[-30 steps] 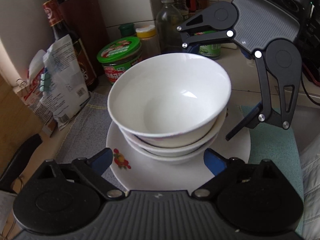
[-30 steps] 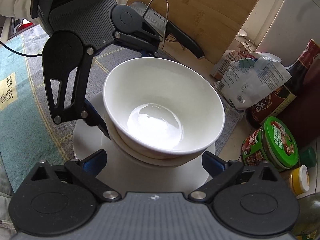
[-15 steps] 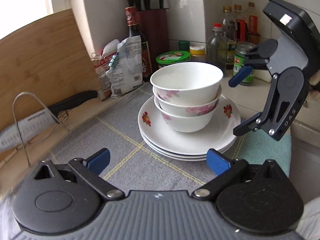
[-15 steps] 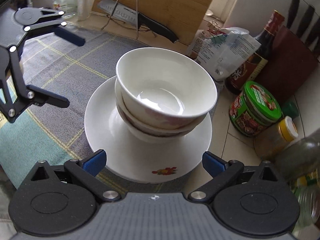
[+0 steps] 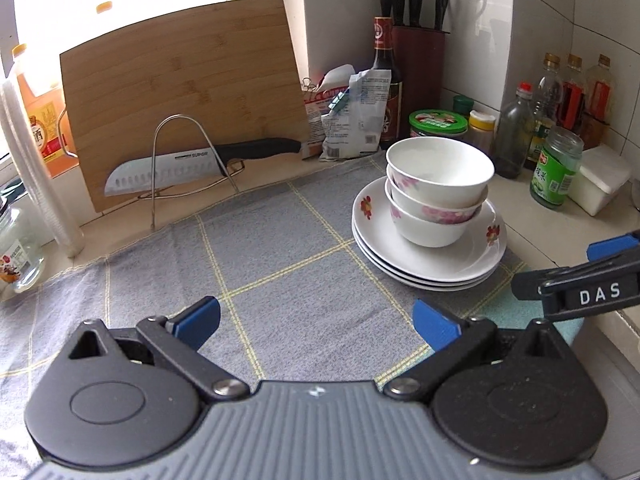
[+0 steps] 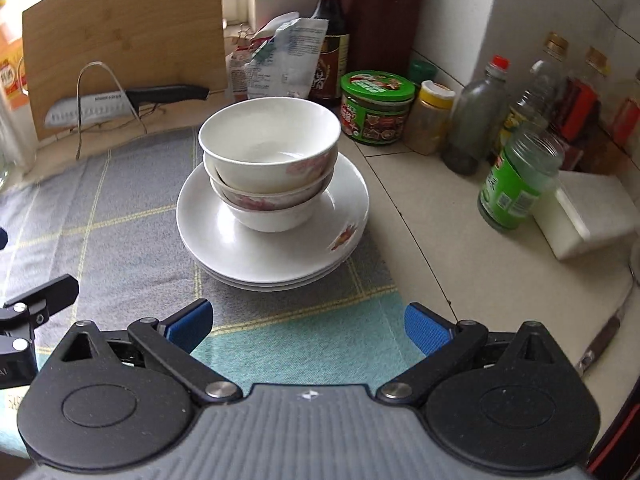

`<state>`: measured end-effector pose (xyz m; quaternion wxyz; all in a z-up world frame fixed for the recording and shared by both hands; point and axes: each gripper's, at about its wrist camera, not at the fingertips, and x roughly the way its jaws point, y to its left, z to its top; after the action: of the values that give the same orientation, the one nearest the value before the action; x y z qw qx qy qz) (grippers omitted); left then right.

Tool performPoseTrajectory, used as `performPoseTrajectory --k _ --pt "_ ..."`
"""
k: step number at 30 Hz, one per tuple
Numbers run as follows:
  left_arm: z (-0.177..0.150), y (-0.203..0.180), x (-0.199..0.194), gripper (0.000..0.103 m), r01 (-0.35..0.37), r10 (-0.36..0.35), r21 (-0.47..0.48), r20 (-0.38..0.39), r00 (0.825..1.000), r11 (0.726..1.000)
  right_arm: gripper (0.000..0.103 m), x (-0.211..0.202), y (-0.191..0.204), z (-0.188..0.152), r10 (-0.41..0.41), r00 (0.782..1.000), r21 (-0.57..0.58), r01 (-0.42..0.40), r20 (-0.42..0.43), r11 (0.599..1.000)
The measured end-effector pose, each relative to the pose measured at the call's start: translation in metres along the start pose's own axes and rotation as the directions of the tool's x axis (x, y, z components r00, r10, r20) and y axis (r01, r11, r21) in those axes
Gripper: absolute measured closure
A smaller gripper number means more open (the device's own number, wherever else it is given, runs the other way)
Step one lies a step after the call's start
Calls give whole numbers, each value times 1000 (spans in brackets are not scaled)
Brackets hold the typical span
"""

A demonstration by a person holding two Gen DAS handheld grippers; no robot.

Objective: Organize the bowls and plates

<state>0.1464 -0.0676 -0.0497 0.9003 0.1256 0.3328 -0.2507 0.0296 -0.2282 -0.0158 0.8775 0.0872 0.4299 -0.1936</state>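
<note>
Tiled kitchen corner, grey checked cloth (image 5: 280, 240) on the counter (image 6: 460, 248): both tongs drawn back from a finished-looking stack.

Since a second ago I have pulled both tools off the stack; the left tongs (image 5: 316, 320) have just been opening and now stand wide apart with nothing between them, and the right tongs (image 6: 308, 326) are likewise apart and empty. Three white floral bowls (image 5: 438, 192) sit nested on three stacked white plates (image 5: 428, 260) on the cloth, so I judge the sorting essentially done. My left view shows the right tool's arm at its right edge and the whole bamboo cutting board (image 5: 180, 92) with the knife (image 5: 192, 162); my right view alone shows the white plastic box (image 6: 584, 220) in full beside the green-labelled jar (image 6: 520, 184).
</note>
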Motion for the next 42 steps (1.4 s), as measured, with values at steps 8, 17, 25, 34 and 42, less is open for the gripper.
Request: performPoseTrajectory --k 8,17,25,34,42 --pt "5 4 -17 1 1 -1 -33 -4 1000 999 0 -26 8 -4 -31 998 39 28 61 999" --pt "7 -2 -22 1 -7 7 -53 -7 1000 999 0 -36 6 -6 -26 996 45 22 88 999" --pt "9 -8 -26 1 -15 15 -58 -2 1000 998 0 -42 3 -6 -22 995 39 18 101 999" --pt "10 -11 -29 1 -20 20 -57 0 1000 998 0 -46 3 -7 -13 994 34 10 107 999" --pt "10 -11 -31 1 -18 19 -61 4 1000 998 0 -48 3 -7 -17 994 31 13 112 999"
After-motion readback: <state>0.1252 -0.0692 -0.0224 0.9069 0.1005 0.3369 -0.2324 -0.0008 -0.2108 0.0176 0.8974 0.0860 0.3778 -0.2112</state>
